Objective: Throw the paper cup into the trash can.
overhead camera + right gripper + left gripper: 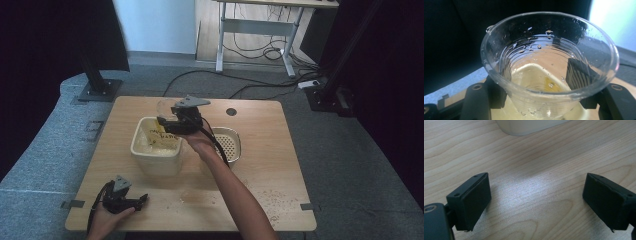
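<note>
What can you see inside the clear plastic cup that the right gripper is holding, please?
The clear plastic cup holds only small flakes stuck to its wet inner wall. Through its bottom shows the cream tub below. The right gripper covers parts of its outer sides.

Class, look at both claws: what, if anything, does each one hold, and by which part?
The right claw holds a clear ribbed plastic cup by its lower side walls, one jaw on each side. The left claw is open over the bare wooden table, holding nothing.

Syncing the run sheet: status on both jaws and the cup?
Right gripper shut on clear plastic cup, above cream tub. Left gripper open, idle on the table. Nothing in the way.
</note>
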The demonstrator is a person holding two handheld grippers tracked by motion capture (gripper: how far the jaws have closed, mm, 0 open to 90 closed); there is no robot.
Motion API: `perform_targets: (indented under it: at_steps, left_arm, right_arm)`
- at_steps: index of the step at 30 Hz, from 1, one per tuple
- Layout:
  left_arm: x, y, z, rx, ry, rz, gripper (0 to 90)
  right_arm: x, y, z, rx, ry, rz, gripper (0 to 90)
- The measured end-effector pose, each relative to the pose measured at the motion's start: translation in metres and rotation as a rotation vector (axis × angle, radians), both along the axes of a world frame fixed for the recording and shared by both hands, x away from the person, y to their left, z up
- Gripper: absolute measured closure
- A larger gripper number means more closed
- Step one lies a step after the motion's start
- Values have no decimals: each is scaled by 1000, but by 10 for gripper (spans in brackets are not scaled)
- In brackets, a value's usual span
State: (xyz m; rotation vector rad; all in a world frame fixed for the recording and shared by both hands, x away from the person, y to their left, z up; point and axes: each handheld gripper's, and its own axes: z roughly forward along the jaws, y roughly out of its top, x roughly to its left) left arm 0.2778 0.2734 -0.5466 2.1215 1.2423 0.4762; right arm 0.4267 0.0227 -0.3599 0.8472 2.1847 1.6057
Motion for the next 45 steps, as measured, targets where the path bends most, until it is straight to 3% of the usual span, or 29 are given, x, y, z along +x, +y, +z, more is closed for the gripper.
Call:
perform_targets:
  at_steps: [1,2,5,12,18,19,30,31,36,39,45]
  left_arm:
    - [0,0,0,1,1,-1,76]
    - [0,0,0,1,2,-1,76]
    - [0,0,0,0,-1,-2,76]
    - [0,0,0,2,2,-6,75]
    - [-1,0,0,2,-1,-6,76]
    - [-1,0,0,2,-3,-5,76]
    - [-1,0,0,1,-2,-5,76]
    - [-1,0,0,0,-3,-5,76]
    - [-1,0,0,0,-3,-5,76]
    - [-1,0,0,0,-2,-5,76]
    - [0,0,0,0,-2,-4,76]
  right_arm:
    - [2,5,-2,-1,7,7,348]
    - [7,15,-4,7,22,12,249]
    - [15,26,-6,-15,74,11,152]
    - [13,25,-5,-20,70,-5,140]
    - [1,2,-3,-3,2,-12,195]
    - [-4,-11,-4,-6,-23,-22,200]
    - [-38,-90,-17,-17,-88,-44,260]
    - [-47,-109,-23,-8,-104,-48,273]
    - [-71,-161,-42,3,-126,-102,276]
    - [-85,-190,-57,22,-141,-96,271]
    - [-107,-233,-91,58,-105,-156,264]
